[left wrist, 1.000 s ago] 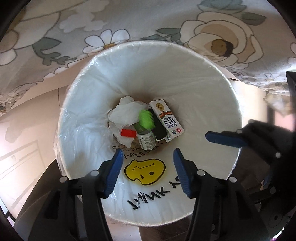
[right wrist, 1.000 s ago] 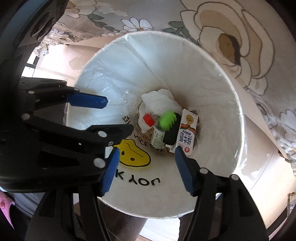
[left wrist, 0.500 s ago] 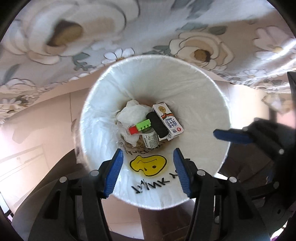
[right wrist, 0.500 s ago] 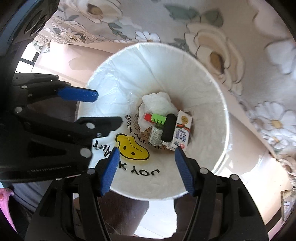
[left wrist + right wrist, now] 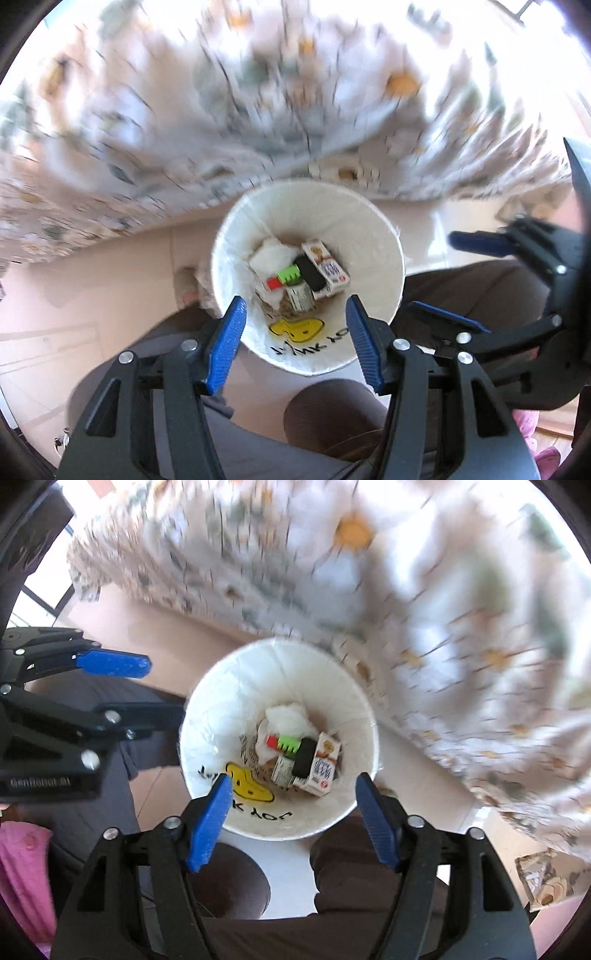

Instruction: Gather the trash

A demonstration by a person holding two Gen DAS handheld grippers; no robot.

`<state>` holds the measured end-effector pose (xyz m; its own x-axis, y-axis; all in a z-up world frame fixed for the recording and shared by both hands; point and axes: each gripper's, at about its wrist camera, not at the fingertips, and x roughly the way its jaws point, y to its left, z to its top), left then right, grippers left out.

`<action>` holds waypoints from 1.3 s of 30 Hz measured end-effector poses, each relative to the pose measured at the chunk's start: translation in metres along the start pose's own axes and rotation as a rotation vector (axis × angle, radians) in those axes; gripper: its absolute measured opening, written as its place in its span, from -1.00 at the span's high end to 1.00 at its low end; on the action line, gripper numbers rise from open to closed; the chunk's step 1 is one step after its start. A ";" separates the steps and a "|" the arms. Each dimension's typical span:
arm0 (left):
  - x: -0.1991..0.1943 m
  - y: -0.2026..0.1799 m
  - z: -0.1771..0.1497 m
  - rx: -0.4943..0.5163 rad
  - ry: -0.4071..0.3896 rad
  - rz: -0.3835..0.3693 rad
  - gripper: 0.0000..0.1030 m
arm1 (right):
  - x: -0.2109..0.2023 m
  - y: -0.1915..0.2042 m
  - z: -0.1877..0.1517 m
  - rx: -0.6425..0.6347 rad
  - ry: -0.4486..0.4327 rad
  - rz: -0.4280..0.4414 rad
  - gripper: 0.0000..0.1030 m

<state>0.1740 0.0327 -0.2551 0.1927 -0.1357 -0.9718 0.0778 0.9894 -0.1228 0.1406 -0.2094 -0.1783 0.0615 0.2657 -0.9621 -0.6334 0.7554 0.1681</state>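
Observation:
A white-lined trash bin (image 5: 369, 236) (image 5: 229, 709) stands on the floor below both grippers. At its bottom lie a white crumpled tissue (image 5: 271, 254) (image 5: 288, 716), a green and red piece (image 5: 284, 277) (image 5: 284, 743), a black object (image 5: 312, 273) (image 5: 304, 760), a milk carton (image 5: 327, 267) (image 5: 323, 764) and a small can (image 5: 300, 295) (image 5: 281, 771). My left gripper (image 5: 293, 343) is open and empty, high above the bin. My right gripper (image 5: 293, 818) is open and empty too, beside it; it also shows in the left wrist view (image 5: 465, 280).
A floral tablecloth (image 5: 221, 110) (image 5: 443, 627) hangs beyond the bin, blurred. The pink tiled floor (image 5: 92, 280) surrounds the bin. The person's dark-trousered legs (image 5: 332, 417) (image 5: 351, 878) are just under the grippers. A pink slipper (image 5: 22, 867) is at the lower left.
Both grippers have risen away from the bin, which now looks much smaller. The green and red piece has settled among the trash. The view now sweeps fast, blurring the cloth.

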 end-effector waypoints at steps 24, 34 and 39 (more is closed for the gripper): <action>-0.211 -0.043 -0.067 0.159 -0.437 0.204 -0.82 | -0.217 0.059 -0.054 -0.003 -0.392 -0.284 -0.73; -0.237 -0.052 -0.097 0.178 -0.491 0.260 -0.82 | -0.261 0.073 -0.078 0.127 -0.533 -0.282 -0.73; -0.248 -0.056 -0.108 0.180 -0.517 0.247 -0.82 | -0.272 0.084 -0.089 0.141 -0.570 -0.337 -0.73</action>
<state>0.0160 0.0170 -0.0291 0.6738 0.0449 -0.7375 0.1255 0.9767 0.1741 0.0018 -0.2712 0.0782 0.6599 0.2472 -0.7096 -0.4037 0.9131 -0.0573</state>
